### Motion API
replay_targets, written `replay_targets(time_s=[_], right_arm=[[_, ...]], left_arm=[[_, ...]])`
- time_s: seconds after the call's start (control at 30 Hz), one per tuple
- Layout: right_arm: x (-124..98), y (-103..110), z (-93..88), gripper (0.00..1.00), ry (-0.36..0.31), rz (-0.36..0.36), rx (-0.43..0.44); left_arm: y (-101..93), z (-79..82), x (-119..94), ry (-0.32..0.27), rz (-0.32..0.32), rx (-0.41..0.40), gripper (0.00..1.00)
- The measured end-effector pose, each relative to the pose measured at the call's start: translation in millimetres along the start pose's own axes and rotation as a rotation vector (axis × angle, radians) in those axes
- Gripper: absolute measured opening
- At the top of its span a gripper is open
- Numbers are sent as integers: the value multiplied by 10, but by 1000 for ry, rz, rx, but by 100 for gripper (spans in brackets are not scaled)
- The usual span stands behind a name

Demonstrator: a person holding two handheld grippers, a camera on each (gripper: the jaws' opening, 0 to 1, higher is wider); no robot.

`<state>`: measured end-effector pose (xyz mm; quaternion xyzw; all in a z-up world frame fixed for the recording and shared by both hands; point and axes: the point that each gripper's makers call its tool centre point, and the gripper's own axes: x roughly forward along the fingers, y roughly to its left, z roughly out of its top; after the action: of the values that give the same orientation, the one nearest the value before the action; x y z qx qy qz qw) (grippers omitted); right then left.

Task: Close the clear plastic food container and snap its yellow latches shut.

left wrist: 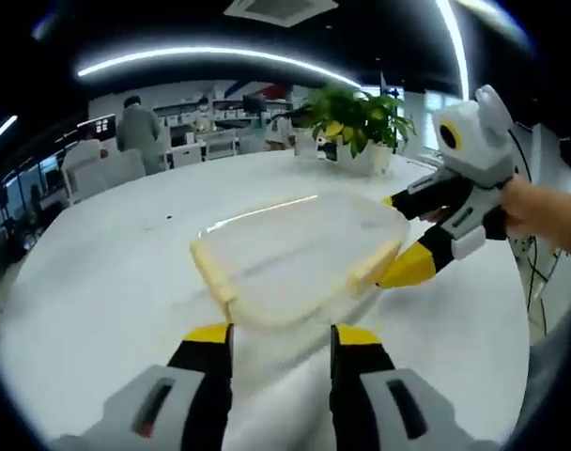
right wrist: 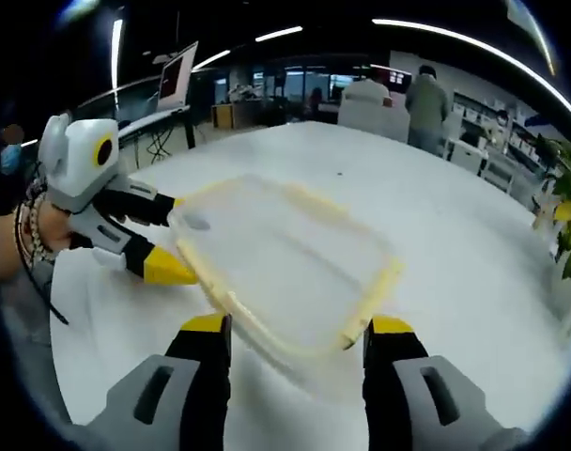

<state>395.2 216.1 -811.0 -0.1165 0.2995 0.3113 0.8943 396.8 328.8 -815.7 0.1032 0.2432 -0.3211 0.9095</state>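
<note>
The left gripper point(left wrist: 279, 336) rises from the bottom of the left gripper view with its two yellow-tipped jaws spread apart and nothing between them. Its tips stand just short of the near edge of the clear plastic container point(left wrist: 300, 254), which lies on the white table point(left wrist: 98, 282). In the right gripper view the same gripper point(right wrist: 177, 240) comes in from the left, held by a hand point(right wrist: 37, 230) with a beaded band at the wrist; its jaws are apart there too, set at the container's left edge, one above the rim and one below. Whether they touch the rim cannot be told through the blur.

The right gripper point(right wrist: 300, 331) also stands open, its jaws wide on either side of the container's near corner and holding nothing. In the left gripper view it point(left wrist: 408, 230) reaches in from the right, jaws spread about the container's right-hand yellow latch point(left wrist: 378, 260).

The container point(right wrist: 281, 263) looks flat and see-through, with pale yellow strips along its edges. Beyond it a potted plant point(left wrist: 356, 122) stands on the table's far side. Farther back are chairs point(left wrist: 107, 167) and a person point(left wrist: 138, 130) standing turned away.
</note>
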Motion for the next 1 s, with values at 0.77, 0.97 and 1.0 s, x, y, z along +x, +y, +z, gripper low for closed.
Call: replay_targets(time_s=[0.77, 0.97, 1.0], right_arm=[[721, -64, 406, 47, -8, 28, -32], [741, -95, 418, 46, 6, 27, -55], [732, -109, 417, 44, 7, 24, -64]], left_arm=[[841, 99, 282, 55, 67, 12, 36], [872, 126, 313, 54, 66, 15, 36], [871, 130, 306, 56, 67, 7, 36]])
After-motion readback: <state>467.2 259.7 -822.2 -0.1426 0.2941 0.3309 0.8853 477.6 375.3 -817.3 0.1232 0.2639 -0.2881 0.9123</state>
